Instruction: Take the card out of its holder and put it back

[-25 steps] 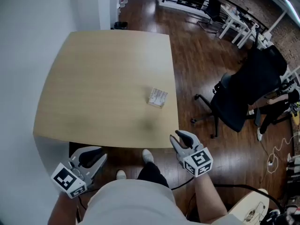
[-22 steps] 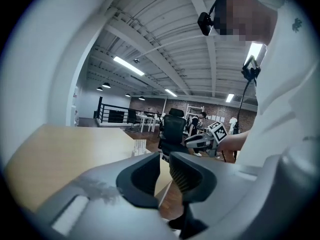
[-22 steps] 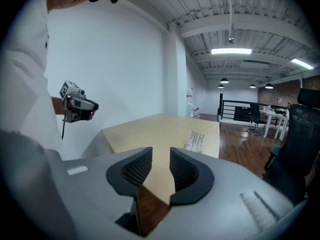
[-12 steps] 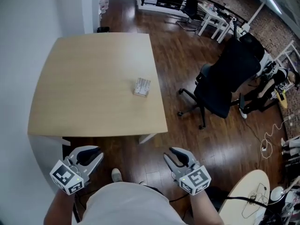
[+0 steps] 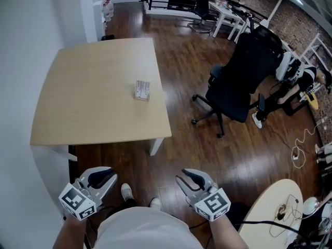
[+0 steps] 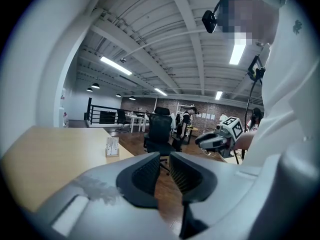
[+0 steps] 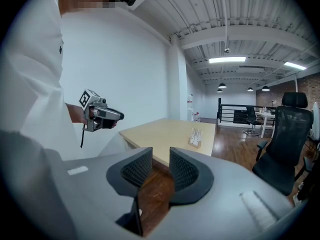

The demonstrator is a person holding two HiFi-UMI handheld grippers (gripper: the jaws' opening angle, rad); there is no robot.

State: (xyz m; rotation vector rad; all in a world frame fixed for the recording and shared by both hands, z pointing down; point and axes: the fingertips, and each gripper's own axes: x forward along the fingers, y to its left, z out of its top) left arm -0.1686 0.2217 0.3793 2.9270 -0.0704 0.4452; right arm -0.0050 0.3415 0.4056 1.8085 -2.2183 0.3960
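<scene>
I've backed off from the bench [image 5: 93,113], so the holder [image 5: 142,90] near its right edge is out of reach; left fingers [image 6: 142,176] narrowly parted, empty; right fingers [image 7: 185,171] likewise, just eased closer.

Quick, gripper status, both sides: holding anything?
Left gripper: open, jaws slightly apart, nothing between them.
Right gripper: open, empty.

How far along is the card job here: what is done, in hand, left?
Done: nothing shows; the card holder stands on the table, card in it. In hand: nothing; the left gripper and right gripper are open, empty, held short of the table. Left: as it looks, the whole job: reach, pull the card, put it back.
</scene>
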